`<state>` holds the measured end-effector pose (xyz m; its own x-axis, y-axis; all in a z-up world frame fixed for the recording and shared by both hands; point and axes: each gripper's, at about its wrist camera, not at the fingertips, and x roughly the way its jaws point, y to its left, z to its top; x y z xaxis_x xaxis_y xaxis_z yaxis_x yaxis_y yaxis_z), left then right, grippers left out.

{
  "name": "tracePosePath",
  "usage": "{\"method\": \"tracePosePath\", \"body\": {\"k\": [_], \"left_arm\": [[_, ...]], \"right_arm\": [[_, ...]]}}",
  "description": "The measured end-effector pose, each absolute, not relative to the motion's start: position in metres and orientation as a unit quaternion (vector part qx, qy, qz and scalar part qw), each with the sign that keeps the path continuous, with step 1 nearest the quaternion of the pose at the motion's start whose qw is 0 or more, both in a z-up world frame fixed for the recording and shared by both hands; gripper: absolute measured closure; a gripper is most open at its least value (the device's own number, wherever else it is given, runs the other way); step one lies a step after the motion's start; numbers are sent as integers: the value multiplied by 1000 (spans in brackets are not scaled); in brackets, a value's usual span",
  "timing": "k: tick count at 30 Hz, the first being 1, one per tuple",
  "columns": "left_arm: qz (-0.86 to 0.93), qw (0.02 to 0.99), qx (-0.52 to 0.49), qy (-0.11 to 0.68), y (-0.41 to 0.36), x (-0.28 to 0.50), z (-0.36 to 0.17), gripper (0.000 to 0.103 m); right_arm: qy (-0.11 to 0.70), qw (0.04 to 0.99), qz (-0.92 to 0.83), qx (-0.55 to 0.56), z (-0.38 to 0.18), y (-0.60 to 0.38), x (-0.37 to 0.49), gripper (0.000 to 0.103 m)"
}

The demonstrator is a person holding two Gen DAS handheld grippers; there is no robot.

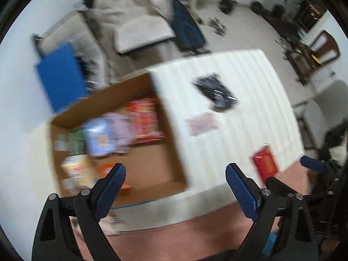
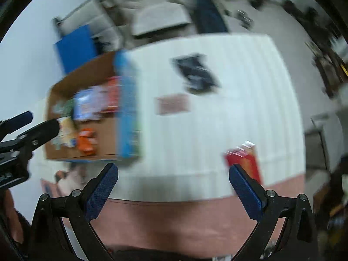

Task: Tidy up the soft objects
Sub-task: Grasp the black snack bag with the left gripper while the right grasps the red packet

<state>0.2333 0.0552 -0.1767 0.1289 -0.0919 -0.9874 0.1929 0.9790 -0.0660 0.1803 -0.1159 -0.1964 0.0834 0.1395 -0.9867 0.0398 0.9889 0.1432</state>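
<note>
Across the middle of both views lay a white ribbed table covering [image 1: 245, 117], its near edge meeting a pinkish floor [image 1: 195, 235]. At its left end stood an open cardboard box [image 1: 152, 165] holding a blurred jumble of coloured soft packets [image 1: 121, 132]; in the right wrist view the box's near wall showed blue [image 2: 128, 108]. Three items lay apart on the covering: a black packet [image 1: 215, 92] toward the far side, a flat pink packet [image 1: 202, 124] near the centre, and a red packet [image 1: 266, 164] at the near right edge. Both claws hung above the near edge, gripping nothing: the left gripper [image 1: 176, 187] with jaws spread wide, the right gripper [image 2: 174, 187] likewise wide. Beyond the table stood a pale sofa [image 1: 139, 28], a blue panel [image 1: 61, 76] against the white wall, and dark clutter on the floor, too blurred to identify.
</note>
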Motion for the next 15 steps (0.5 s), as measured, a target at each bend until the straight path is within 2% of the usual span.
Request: {"method": "tracePosePath", "body": {"k": [8, 15], "left_arm": [[-110, 670, -19, 734, -34, 300, -261, 9], [-71, 648, 0, 759, -68, 338, -321, 9]], "right_arm": [[741, 666, -42, 77, -290, -231, 170, 0], [790, 610, -30, 45, -380, -234, 166, 0]]}}
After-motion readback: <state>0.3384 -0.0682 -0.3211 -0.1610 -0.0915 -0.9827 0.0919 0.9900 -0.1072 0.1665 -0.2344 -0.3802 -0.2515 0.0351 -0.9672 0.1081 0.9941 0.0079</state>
